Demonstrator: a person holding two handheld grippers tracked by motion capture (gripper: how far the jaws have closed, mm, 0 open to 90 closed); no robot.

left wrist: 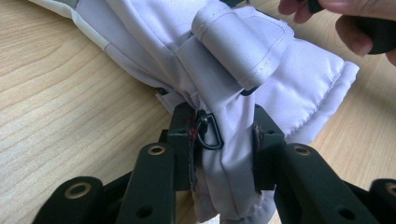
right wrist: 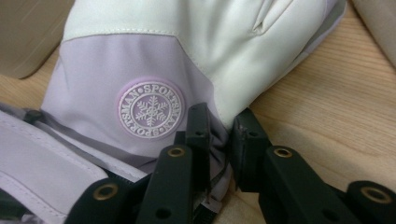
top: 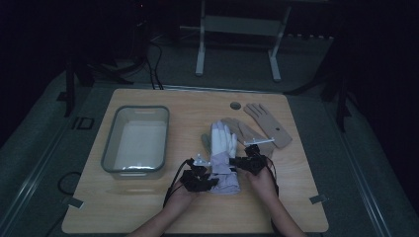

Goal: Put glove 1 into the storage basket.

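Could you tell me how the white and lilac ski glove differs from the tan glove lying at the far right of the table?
The ski glove is thick and padded, white with a lilac cuff; the tan glove is thin, flat and one colour. The ski glove is pinched at its cuff by the left gripper and right gripper; the tan glove lies untouched. The ski glove lies nearer the person. Both lie on the table, fingers pointing away.

Readable text: one round badge on the ski glove

In the right gripper view, a round lilac badge (right wrist: 151,111) sat stitched on the lilac back of the white and lilac ski glove (right wrist: 187,42). Raised white letters ran around its rim and read "SPORTSMAN" twice, once along the top and once along the bottom, with small dots between the two words. A white snowflake sign stood in the badge's middle. Nothing else in the pictures carried letters or numbers that could be read.
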